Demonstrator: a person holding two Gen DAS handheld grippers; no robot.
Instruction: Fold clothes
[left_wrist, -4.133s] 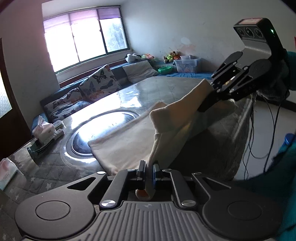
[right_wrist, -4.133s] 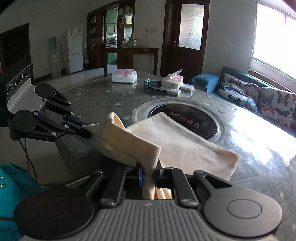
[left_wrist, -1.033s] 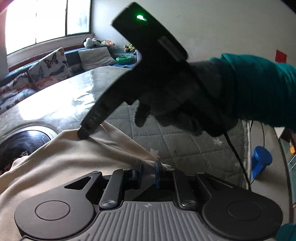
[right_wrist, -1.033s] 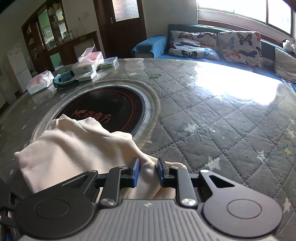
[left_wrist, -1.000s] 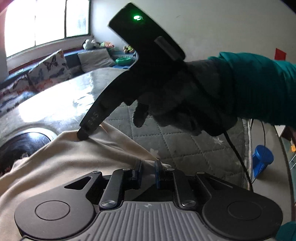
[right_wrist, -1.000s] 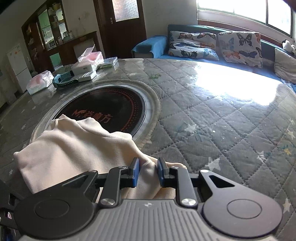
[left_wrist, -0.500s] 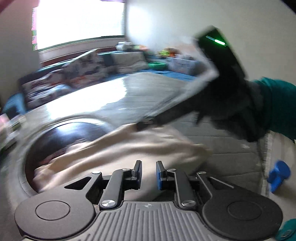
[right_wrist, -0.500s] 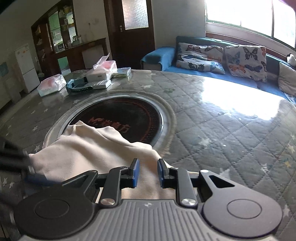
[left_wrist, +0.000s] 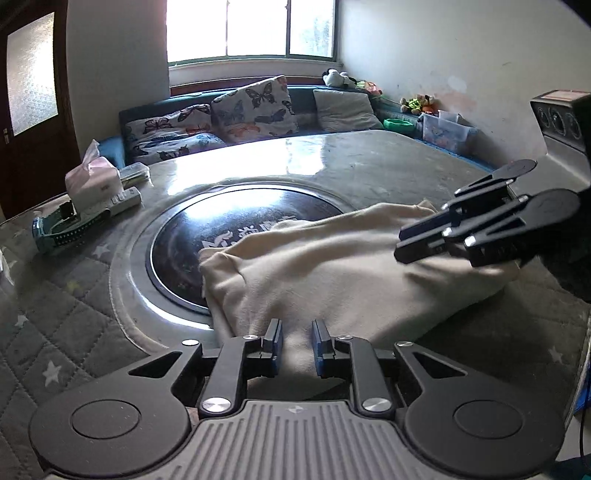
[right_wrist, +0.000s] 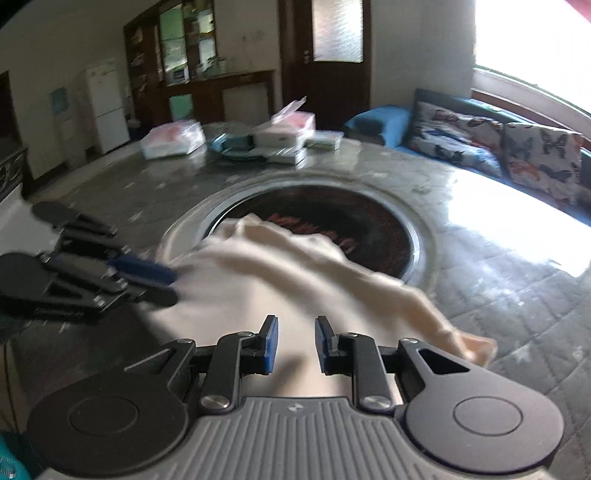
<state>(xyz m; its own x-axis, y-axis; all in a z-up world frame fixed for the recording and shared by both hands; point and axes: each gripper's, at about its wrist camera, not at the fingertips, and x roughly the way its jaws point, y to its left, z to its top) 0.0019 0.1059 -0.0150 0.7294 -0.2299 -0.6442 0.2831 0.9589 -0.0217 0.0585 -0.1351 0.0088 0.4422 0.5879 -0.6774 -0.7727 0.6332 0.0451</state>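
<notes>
Cloth, cream, lies bunched in a rough fold on the bench, part over the dark round inset. Both tools hang apart-jawed, gripping nothing: left tool at the near edge, right tool likewise. Fold looks laid; next move probably calls for re-gripping an edge. Tissue box and tray sit well apart, not obstructing.
</notes>
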